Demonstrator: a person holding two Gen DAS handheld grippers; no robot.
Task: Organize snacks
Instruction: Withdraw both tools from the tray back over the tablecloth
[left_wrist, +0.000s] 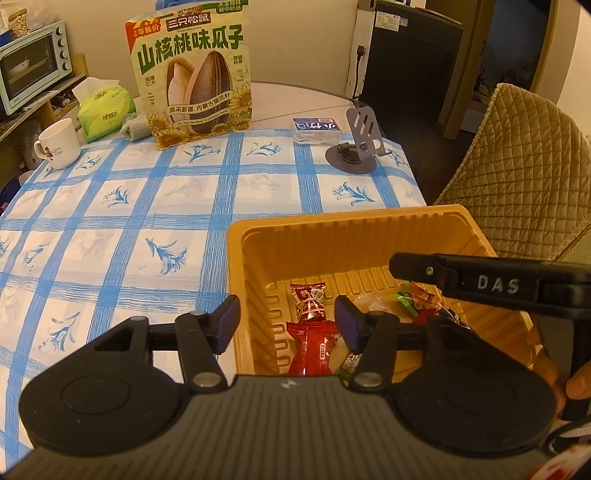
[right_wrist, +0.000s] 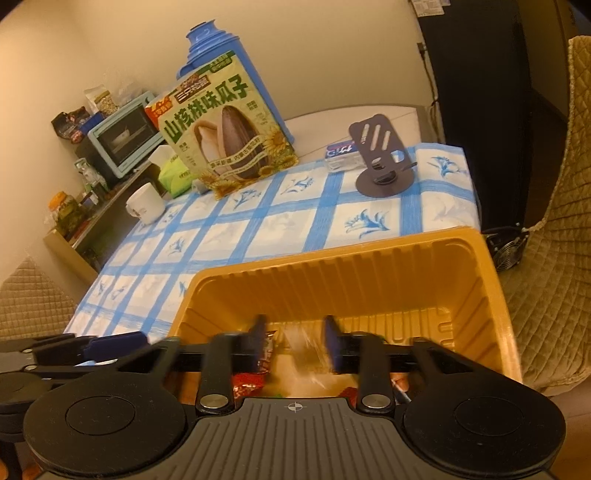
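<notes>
Bench (left_wrist: 110, 206) under a checked cloth carries an orange tray (left_wrist: 332, 229) holding wrapped snacks (left_wrist: 314, 332). Left claw (left_wrist: 286, 325) gapes empty above them. Right claw (right_wrist: 293, 343), also parted, grips nothing. Only the right view shows a blue flask (right_wrist: 210, 48) behind the seed bag (right_wrist: 229, 125).

warm, dim indoor light; fisheye bends frame edges, dark corners; motion blur smears right gripper (right_wrist: 294, 343) fingers, lower centre.
</notes>
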